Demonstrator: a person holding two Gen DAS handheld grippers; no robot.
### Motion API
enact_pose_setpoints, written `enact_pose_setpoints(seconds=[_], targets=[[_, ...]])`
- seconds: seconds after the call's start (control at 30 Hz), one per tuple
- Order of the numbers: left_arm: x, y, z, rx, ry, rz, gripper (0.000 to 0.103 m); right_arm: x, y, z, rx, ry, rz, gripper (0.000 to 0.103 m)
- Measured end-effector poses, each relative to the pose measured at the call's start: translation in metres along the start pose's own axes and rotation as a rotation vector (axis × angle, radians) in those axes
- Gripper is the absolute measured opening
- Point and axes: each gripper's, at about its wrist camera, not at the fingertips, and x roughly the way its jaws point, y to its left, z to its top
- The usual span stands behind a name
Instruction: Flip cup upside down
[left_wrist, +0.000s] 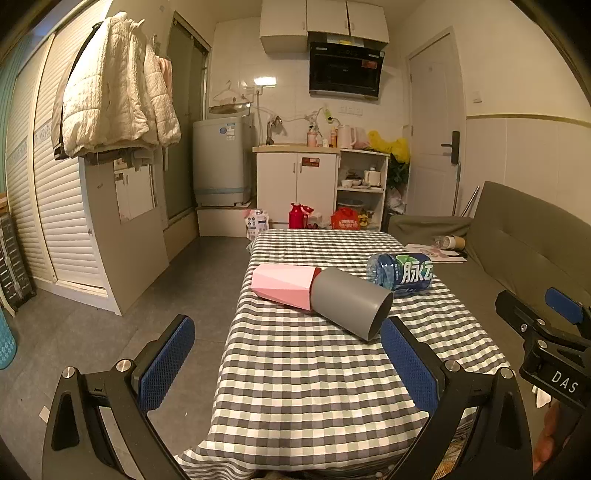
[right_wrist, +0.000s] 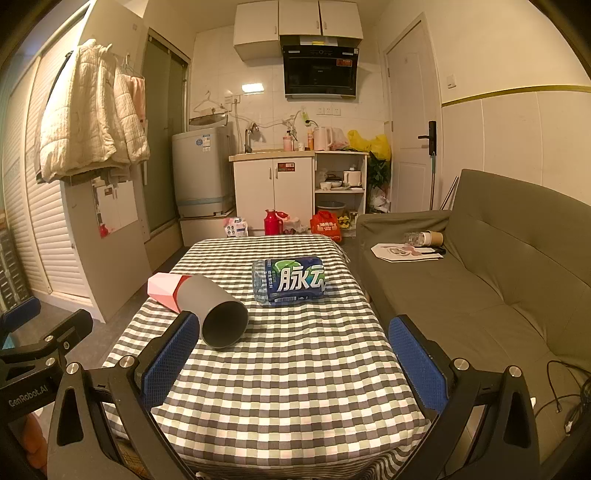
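A grey cup (left_wrist: 351, 301) (right_wrist: 218, 308) lies on its side on the checkered table (left_wrist: 314, 387) (right_wrist: 295, 369), its open mouth turned toward me. Its far end touches a pink faceted box (left_wrist: 282, 284) (right_wrist: 162, 290). My left gripper (left_wrist: 288, 363) is open, held short of the cup, with its right fingertip (left_wrist: 402, 350) just below the cup's rim. My right gripper (right_wrist: 295, 360) is open too, nothing between its pads; its left fingertip (right_wrist: 177, 350) sits just in front of the cup's mouth. The right gripper's body (left_wrist: 546, 343) shows at the left view's right edge.
A blue-labelled plastic bottle (left_wrist: 402, 275) (right_wrist: 290, 278) lies on its side behind the cup. A green sofa (right_wrist: 498, 288) runs along the table's right side, holding papers and a paper cup (right_wrist: 432, 238). Grey floor lies left of the table; cabinets stand at the far wall.
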Motion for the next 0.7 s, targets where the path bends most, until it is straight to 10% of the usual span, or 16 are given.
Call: enact_pose_setpoints(seconds=[0.7], targets=[[0.0020,0.0036,0.0003,-0.001,0.004,-0.002,0.103,0.0031,-0.0003,-0.0021,-0.001,0.003,0.000,0.103]])
